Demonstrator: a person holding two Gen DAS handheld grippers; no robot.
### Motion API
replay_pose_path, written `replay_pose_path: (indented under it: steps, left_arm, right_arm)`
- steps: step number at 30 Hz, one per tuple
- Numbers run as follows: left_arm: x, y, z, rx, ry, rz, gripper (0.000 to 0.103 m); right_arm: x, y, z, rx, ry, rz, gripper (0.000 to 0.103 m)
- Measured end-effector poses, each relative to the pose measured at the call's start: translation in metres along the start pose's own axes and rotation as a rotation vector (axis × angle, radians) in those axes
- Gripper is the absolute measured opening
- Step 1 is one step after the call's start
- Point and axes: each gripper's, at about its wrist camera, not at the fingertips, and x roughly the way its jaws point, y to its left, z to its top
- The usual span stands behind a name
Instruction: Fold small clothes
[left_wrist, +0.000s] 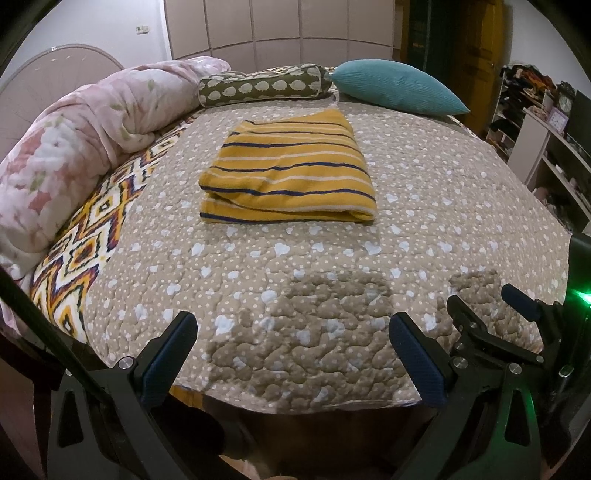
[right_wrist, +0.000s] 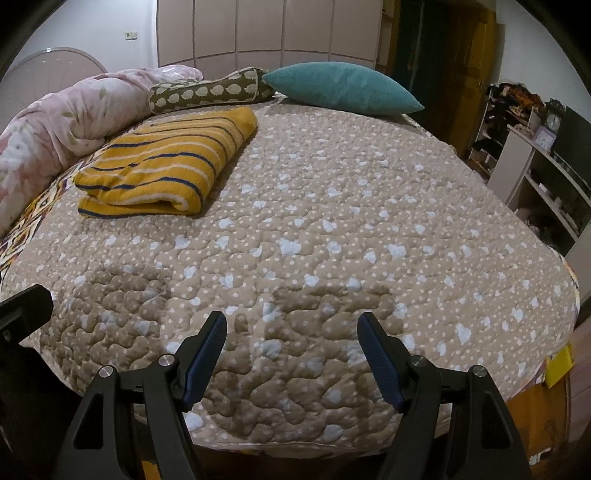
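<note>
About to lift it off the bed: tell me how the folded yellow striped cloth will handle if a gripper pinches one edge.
The yellow striped cloth looks soft and thick, so it would likely sag. Its layers lie loosely stacked, so a one-edge pinch would probably undo the fold. On the quilt it should drag rather than slide.

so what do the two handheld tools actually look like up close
Both match: the left tool and right tool have black angular plastic arms with triangular cut-outs and silver round screw heads at the pivots. Each finger ends in a dark blue ribbed pad. In the left wrist view, a green light glows on the right tool's body. No sleeves or cables visible.
</note>
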Motion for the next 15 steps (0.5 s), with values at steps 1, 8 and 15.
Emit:
replay_pose_path:
  steps: [1,8,15]
  left_arm:
    - [-0.0001,0.0006,-0.0004,-0.003,0.001,0.002,0.103]
    - [0.0009,0.0027,0.0004,-0.014,0.009,0.001,0.103]
    - [0.0019,0.0026,0.0004,-0.018,0.008,0.002,0.103]
  right_arm:
    - [0.0,0.0003,0.0002,-0.003,0.0,-0.003,0.078]
    - [0.0002,0.0025,0.0003,-0.017,-0.001,-0.012,0.078]
    - [0.0033,0.0024,0.0007,-0.026,0.004,-0.023,0.078]
